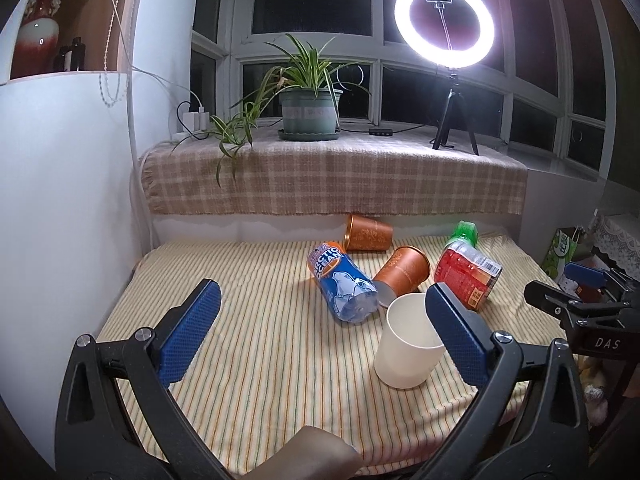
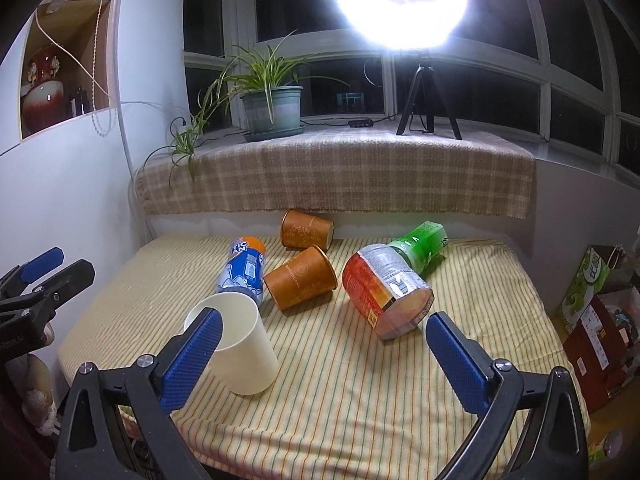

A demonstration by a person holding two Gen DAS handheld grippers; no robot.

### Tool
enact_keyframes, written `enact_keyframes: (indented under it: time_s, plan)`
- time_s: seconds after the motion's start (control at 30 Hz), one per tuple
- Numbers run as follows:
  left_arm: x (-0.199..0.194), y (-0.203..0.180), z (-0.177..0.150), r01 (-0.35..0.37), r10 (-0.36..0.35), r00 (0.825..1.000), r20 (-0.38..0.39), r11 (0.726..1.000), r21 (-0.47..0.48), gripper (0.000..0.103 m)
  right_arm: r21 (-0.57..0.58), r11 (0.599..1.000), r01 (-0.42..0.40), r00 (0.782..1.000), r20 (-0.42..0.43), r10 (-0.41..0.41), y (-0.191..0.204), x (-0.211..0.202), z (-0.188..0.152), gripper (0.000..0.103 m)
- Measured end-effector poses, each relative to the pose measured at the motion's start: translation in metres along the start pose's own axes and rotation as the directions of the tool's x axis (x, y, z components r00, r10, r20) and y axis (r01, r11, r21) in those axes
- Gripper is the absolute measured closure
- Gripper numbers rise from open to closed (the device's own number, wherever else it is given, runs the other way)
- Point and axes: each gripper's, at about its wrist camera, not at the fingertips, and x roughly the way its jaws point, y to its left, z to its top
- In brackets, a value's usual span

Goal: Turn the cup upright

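A cream cup stands upright, mouth up, on the striped tablecloth; it also shows in the right wrist view. Two copper-brown cups lie on their sides: one near the middle, one by the back wall. My left gripper is open and empty, its right finger just in front of the cream cup. My right gripper is open and empty, its left finger overlapping the cream cup's rim in the view.
A blue bottle and a red-labelled bottle with a green cap lie on their sides among the cups. Behind is a plaid-covered sill with a potted plant and a ring light. Boxes stand right of the table.
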Motion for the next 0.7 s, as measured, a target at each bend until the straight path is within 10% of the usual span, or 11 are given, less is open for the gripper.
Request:
enact_keyframes:
  time_s: [0.7]
  plan:
    - [-0.0005,0.002,0.0009,-0.006,0.006,1.0,-0.002,1.0,0.001,0.0,0.015,1.0,-0.002,1.0,-0.019,0.002,-0.0032,0.0064,0.0003,0.0]
